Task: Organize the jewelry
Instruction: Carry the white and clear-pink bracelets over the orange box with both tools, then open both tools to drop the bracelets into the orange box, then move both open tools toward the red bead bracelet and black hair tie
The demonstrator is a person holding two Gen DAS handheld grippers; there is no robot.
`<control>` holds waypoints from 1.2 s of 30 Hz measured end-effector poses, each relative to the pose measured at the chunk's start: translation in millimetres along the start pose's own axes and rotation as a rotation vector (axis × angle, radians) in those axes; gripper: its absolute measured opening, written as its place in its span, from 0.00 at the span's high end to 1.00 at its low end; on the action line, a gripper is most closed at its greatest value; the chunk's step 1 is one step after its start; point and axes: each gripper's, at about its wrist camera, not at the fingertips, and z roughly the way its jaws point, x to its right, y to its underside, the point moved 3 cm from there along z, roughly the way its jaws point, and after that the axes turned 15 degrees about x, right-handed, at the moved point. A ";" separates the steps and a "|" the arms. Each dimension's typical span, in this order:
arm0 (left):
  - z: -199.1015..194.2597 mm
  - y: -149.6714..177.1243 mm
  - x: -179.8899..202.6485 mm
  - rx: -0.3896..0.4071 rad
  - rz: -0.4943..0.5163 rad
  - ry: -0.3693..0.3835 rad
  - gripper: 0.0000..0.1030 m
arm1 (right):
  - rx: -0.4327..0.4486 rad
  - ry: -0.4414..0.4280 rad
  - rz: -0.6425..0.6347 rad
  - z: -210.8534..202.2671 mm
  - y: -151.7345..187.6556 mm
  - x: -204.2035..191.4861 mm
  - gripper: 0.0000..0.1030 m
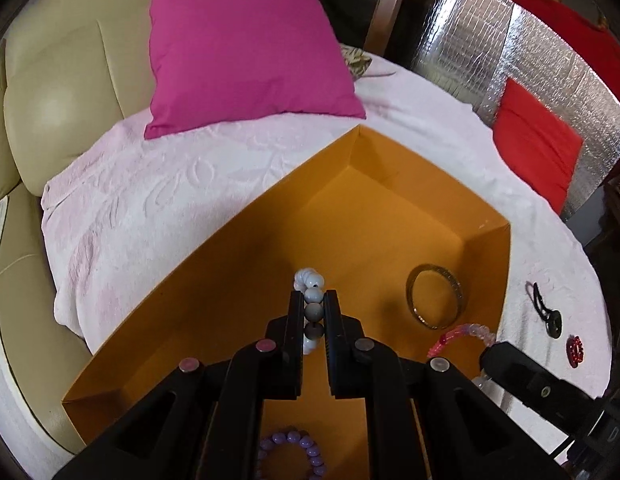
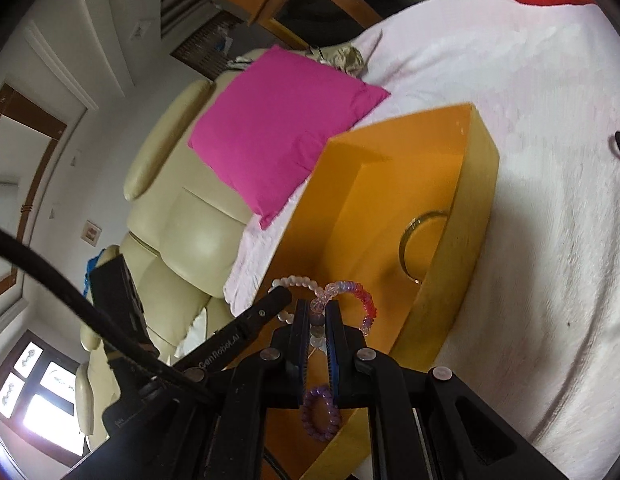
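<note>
My left gripper (image 1: 313, 308) is clenching a white bead bracelet (image 1: 310, 280) and my right gripper (image 2: 317, 312) a pink bead bracelet (image 2: 357, 300) over the orange box (image 1: 230, 248); bangle (image 1: 435, 296) and purple bracelet (image 1: 294, 448) are lying inside, hair clip (image 1: 543, 308) and red brooch (image 1: 575, 350) are waiting outside.

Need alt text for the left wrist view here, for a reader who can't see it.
The left gripper is shut on a white and grey bead bracelet over an open orange box on a bed with a pale pink blanket. A gold bangle and a purple bead bracelet lie in the box; a magenta pillow sits behind.
</note>
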 end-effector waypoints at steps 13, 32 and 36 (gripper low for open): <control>2.8 1.8 -2.5 -0.010 -0.007 -0.051 0.88 | -0.014 0.012 0.038 -2.4 -0.6 10.7 0.88; -31.4 -12.9 50.7 0.238 0.212 -0.141 0.47 | 0.067 0.057 0.102 -49.1 -24.6 39.7 0.88; -34.1 -11.6 65.3 0.259 0.245 -0.127 0.47 | 0.086 0.072 0.115 -63.4 -30.6 49.8 0.88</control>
